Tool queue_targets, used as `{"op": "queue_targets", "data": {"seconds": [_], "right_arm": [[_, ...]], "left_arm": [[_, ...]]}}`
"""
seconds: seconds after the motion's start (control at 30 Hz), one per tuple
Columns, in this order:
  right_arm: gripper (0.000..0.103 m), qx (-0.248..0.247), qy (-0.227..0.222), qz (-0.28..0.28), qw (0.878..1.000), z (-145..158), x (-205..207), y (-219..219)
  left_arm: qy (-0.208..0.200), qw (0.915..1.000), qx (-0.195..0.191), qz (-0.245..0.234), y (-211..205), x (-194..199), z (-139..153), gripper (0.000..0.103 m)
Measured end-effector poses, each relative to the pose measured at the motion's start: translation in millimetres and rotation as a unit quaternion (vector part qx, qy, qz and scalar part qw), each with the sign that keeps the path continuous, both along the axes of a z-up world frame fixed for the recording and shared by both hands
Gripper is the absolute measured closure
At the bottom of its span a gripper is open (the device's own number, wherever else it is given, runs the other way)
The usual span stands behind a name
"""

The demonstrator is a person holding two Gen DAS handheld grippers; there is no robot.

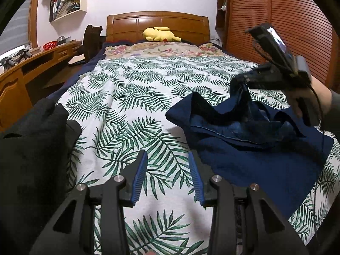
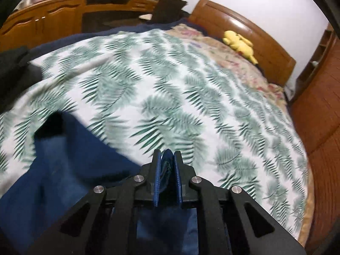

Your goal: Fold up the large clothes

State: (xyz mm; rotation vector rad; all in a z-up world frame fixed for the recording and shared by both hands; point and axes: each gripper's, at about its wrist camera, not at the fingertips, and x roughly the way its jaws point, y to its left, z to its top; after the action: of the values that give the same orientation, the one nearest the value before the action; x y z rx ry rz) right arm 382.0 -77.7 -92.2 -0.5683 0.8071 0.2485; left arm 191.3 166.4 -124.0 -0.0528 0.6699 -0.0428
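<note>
The navy garment [image 1: 261,146] lies rumpled on the bed [image 1: 136,97], right of the left tongs [image 1: 167,180], one edge lifted. The right tongs [image 2: 167,177] are clamped on that edge. The left tongs stand partly open and empty; a black garment [image 1: 31,148] lies to their left.

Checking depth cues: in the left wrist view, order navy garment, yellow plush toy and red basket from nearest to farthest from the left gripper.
From the left gripper:
1. navy garment, just right of it on the bed
2. red basket, on the desk at left
3. yellow plush toy, by the headboard
</note>
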Motion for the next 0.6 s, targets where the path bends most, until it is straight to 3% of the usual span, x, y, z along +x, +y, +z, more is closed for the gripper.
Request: {"op": "queue_targets", "data": {"seconds": [0.27,0.43,0.47,0.53,0.6], "right_arm": [[0.096,-0.025,-0.060,-0.063,0.996,19,36,-16],[0.095,0.003,-0.042,-0.068,0.997,16,33,-34],[0.093,0.005,-0.036,-0.073,0.997,13,31,-38],[0.066,0.013,-0.021,-0.084,0.996,5,30,-45],[0.062,0.030,0.003,-0.095,0.995,-7,30,-57]], "left_arm": [[0.000,1.0000,-0.007,-0.001,1,4,0,0.064],[-0.006,0.9999,-0.011,-0.006,-4,5,3,0.064],[-0.006,0.9999,-0.011,-0.007,-5,6,3,0.064],[-0.005,0.9999,-0.012,-0.009,-7,6,3,0.064],[-0.004,0.9999,-0.011,-0.011,-9,7,2,0.064]]}}
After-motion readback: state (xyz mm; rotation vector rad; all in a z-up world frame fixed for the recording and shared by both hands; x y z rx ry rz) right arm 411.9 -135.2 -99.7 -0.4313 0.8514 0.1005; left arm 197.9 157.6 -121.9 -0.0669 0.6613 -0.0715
